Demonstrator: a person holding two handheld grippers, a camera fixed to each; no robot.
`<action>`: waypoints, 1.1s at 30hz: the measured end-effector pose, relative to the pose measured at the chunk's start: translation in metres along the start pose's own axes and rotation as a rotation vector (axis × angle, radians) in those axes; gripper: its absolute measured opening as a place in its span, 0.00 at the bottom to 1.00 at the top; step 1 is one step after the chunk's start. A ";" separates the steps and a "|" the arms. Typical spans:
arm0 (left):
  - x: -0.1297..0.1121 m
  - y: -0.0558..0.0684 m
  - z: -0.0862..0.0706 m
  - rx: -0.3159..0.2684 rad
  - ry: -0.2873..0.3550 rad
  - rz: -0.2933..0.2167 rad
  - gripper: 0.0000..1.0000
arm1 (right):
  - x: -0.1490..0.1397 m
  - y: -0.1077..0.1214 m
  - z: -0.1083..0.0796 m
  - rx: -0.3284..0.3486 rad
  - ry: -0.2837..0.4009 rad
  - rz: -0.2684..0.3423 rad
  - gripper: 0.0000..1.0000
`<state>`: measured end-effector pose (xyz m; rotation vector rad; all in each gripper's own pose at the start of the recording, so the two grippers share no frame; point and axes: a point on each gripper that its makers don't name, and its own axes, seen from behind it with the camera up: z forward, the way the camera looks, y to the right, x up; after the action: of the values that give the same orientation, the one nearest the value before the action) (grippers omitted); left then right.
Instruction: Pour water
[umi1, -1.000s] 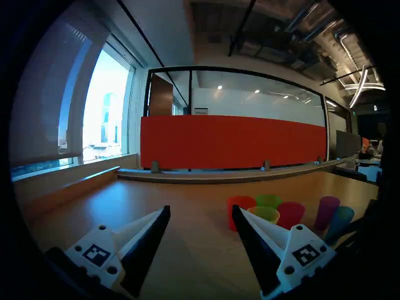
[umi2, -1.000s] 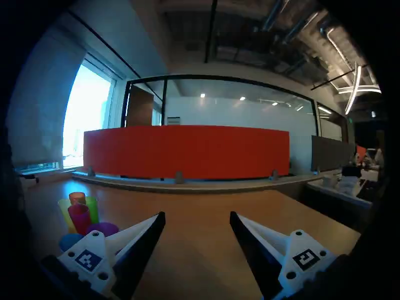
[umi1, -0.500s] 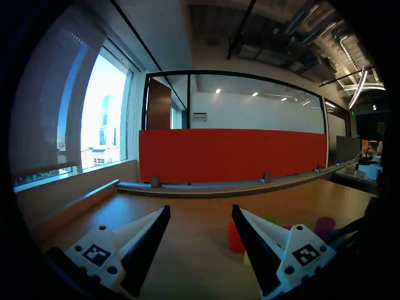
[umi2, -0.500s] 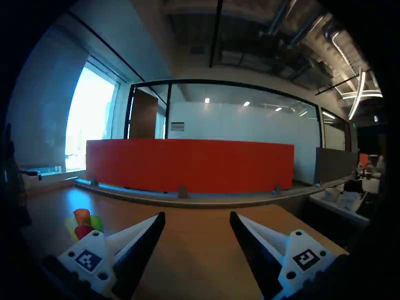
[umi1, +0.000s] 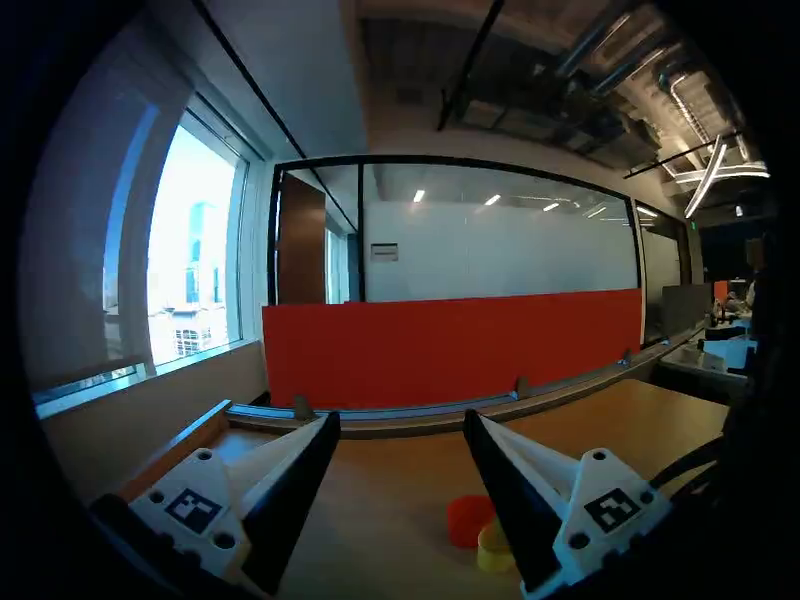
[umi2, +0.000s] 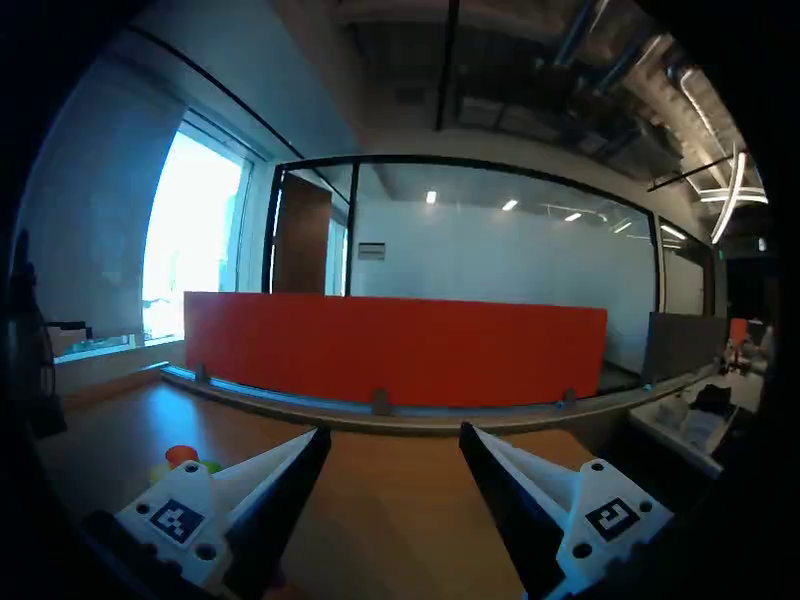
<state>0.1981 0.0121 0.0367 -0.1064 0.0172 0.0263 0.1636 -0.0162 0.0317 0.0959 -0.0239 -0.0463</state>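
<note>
Wooden counter runs away from me to a red divider, with a bright window at the left of the left gripper view. My left tongs stand wide apart at the bottom of the frame with nothing between them. A red cup and a yellow cup peek out at the lower right, close together and partly hidden behind the right-hand finger. I hold these tongs level and aimed above the cups, so I judge that no grasp has begun.

In the right gripper view the counter and divider lie ahead again, and my right tongs are likewise spread and empty. The bunch of cups sits at the lower left, just past the left-hand finger. I make out a red top and a bit of green; the rest is too small to tell. The cups fall to the right of one hand and to the left of the other, so they stand between my hands. That suits holding with one and pouring with the other. Which cup has water in it I cannot tell.
</note>
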 end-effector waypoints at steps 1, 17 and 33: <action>0.006 0.001 0.001 -0.004 0.002 0.004 0.91 | 0.005 0.001 0.001 -0.002 0.002 -0.001 1.00; 0.022 0.006 0.014 -0.047 -0.045 -0.007 0.91 | 0.040 0.004 0.009 -0.002 0.017 -0.019 1.00; 0.027 0.024 0.017 -0.155 -0.071 -0.012 0.91 | 0.047 -0.016 0.011 0.111 0.015 -0.031 1.00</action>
<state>0.2249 0.0389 0.0509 -0.2607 -0.0561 0.0191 0.2099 -0.0355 0.0419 0.2073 -0.0101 -0.0749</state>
